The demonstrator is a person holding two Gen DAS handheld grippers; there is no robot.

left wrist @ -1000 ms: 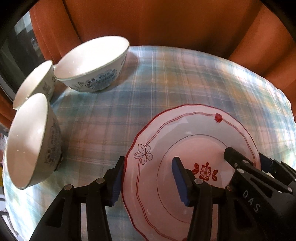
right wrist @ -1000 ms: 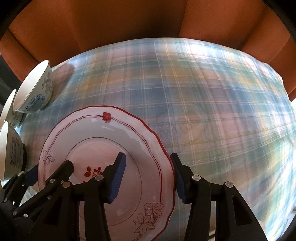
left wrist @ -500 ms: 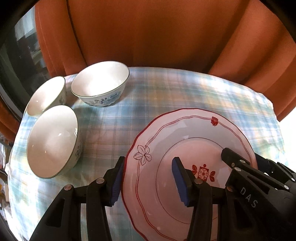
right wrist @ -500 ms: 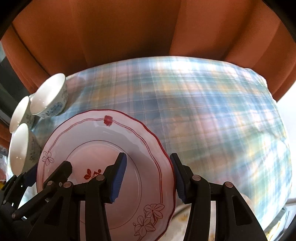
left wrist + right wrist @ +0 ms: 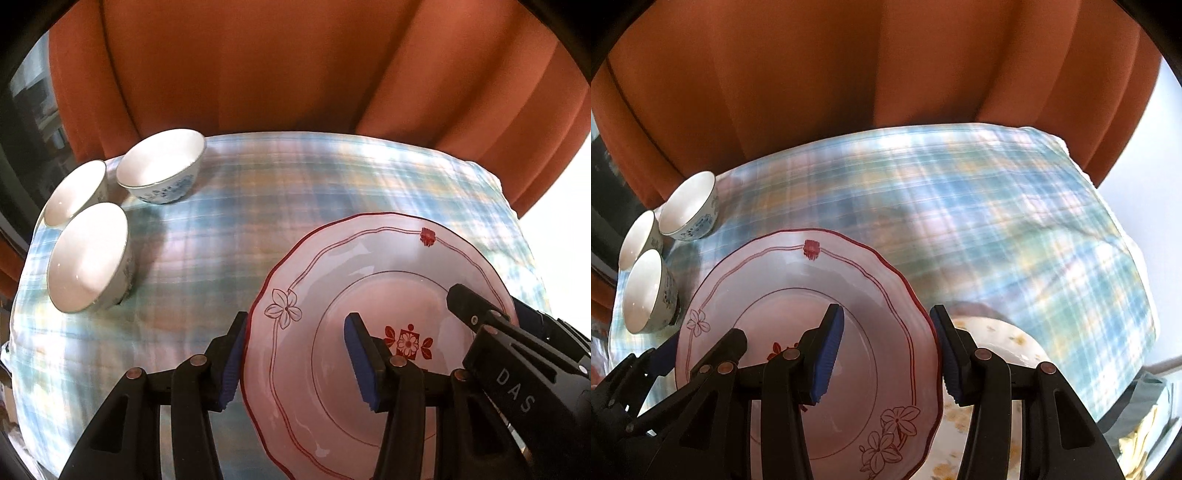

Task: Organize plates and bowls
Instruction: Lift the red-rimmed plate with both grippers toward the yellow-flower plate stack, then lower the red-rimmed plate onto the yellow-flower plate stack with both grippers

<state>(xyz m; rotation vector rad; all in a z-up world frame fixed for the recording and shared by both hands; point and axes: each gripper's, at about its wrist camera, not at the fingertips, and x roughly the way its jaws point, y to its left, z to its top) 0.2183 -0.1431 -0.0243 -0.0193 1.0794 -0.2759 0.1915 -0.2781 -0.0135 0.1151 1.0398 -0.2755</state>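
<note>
**Red-Trimmed Plate Held From Both Sides Over Plaid Table**

An orange curtain [image 5: 295, 74] is hanging close behind the far edge of the plaid tablecloth [image 5: 332, 192], closing off that side. The cloth's middle and right stretch are lying bare, giving open room there, while its right edge is dropping away toward a bright area.

The red-trimmed plate [image 5: 369, 280] is sitting above the cloth toward the near side, with a rim on each side caught in a gripper. Three white bowls [image 5: 88, 258] are clustering at the far left corner, well apart from the plate, the two nearer ones nearly touching.

The left wrist view is showing the bowls large and from above. Only the right wrist view is showing a second, yellow-flowered plate [image 5: 1001, 332] lying below the red-trimmed one, on its right, plus folded cloth past the table's right corner.

The left gripper [image 5: 295, 362] is standing partly open around the plate's left rim: the outer blue pad is lying against the rim's edge and the inner pad is resting over the plate's well. The right gripper [image 5: 886, 354] is standing about as wide around the right rim, one pad over the plate's face and the other just outside the edge. Each gripper is appearing at the side of the other's view.
</note>
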